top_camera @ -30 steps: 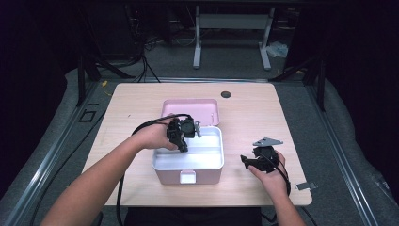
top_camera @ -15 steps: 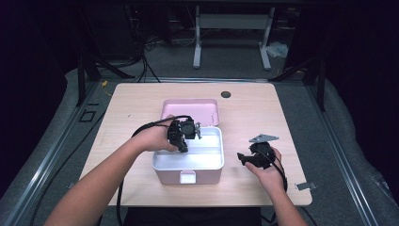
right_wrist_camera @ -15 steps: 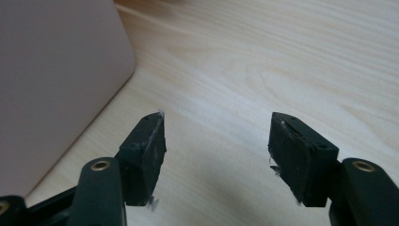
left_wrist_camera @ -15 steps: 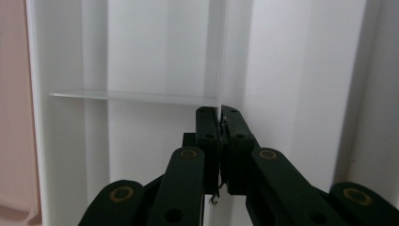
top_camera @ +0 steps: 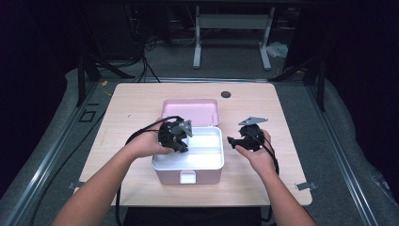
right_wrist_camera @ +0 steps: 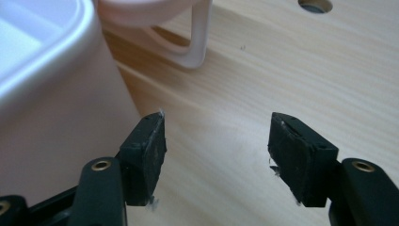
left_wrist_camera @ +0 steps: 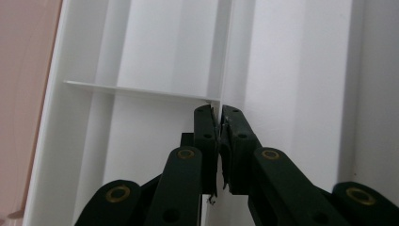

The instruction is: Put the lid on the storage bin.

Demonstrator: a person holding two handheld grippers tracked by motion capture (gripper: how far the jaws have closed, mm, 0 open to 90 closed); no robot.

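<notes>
A pink box (top_camera: 188, 162) sits on the wooden table (top_camera: 131, 103), near the middle and toward the near edge. It is rectangular with rounded corners, pale pink outside and white inside, with a small white latch tab on its near wall. Its pink lid (top_camera: 190, 112) lies open just behind the far wall. In the left gripper view the inside shows as a white tray (left_wrist_camera: 141, 56) split by thin upright dividers into compartments.

The left gripper (top_camera: 175, 136) hangs over the box's left half, pointing down into it. Its jaws have just been opening a trace but stand almost together, and the thin edge of a white divider (left_wrist_camera: 221, 101) sits in the narrow gap between them; whether the pads press on it I cannot tell.

The right gripper (top_camera: 237, 141) is held just right of the box, above the table, clear of it. Its jaws stand wide with nothing between them, and bare wood shows through the gap in the right gripper view, the box's pink wall (right_wrist_camera: 56, 122) at the left.
</notes>
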